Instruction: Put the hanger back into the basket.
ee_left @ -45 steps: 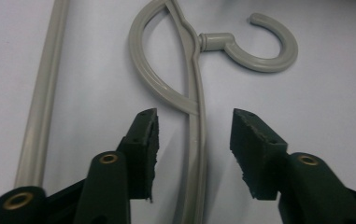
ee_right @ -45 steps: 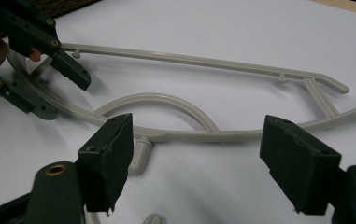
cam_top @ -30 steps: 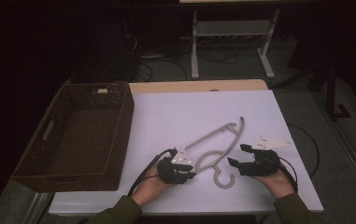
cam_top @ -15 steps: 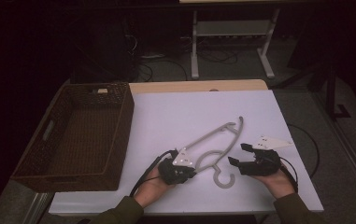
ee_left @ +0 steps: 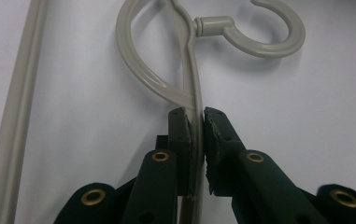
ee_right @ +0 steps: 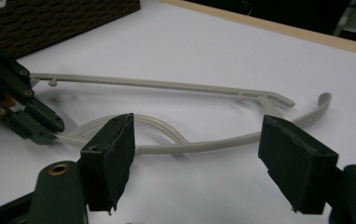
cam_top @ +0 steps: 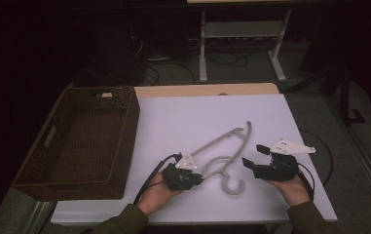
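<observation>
Jaws of left gripper point(ee_left: 198, 123) clamped on hanger point(ee_left: 192, 79), right gripper point(ee_right: 196, 154) wide open, seemingly hovering nearby.

Your hanger point(cam_top: 224, 157) is pale beige plastic, lying flat on the white table toward its near edge, right of centre. Its hook curls open at the near end, the curved arm and the straight bar stretch away far-right, and its shoulder is pinched at the left.

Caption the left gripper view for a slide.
Left claw shut on the beige hanger's thin arm, hook lying flat on the white table.
</observation>
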### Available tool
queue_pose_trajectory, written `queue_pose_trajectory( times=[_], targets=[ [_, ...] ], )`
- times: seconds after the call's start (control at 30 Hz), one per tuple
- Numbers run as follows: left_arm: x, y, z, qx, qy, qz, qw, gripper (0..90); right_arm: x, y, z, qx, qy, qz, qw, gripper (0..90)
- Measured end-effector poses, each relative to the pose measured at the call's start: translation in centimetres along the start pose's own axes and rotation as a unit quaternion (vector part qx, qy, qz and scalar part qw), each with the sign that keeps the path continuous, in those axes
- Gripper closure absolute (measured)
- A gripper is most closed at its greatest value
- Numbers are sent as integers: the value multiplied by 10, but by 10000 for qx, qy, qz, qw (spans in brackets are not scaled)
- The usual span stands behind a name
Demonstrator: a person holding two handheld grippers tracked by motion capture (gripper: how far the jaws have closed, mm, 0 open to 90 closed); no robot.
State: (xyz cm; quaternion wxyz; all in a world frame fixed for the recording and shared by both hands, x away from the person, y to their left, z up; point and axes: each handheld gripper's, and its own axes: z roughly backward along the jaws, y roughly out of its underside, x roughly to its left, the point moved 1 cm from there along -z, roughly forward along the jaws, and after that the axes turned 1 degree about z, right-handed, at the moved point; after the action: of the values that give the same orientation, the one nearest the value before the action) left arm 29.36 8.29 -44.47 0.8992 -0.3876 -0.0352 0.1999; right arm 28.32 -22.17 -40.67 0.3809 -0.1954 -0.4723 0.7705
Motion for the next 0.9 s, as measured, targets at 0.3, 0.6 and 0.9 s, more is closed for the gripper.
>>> queue_pose_trajectory(
  times=[0.3, 0.6, 0.9],
  targets=[
    [7, -4, 20, -281, 26, 48, 9996, 825, -6, -2, 7, -202, 189, -54, 9996, 263],
    [16, -6, 38, -599, -65, 171, 9980, 830, -10, -3, 11, -279, 332, -97, 9990, 261],
    [21, -9, 48, -847, -50, 252, 9961, 833, -10, -2, 10, -257, 327, -115, 9991, 262]
  ],
)
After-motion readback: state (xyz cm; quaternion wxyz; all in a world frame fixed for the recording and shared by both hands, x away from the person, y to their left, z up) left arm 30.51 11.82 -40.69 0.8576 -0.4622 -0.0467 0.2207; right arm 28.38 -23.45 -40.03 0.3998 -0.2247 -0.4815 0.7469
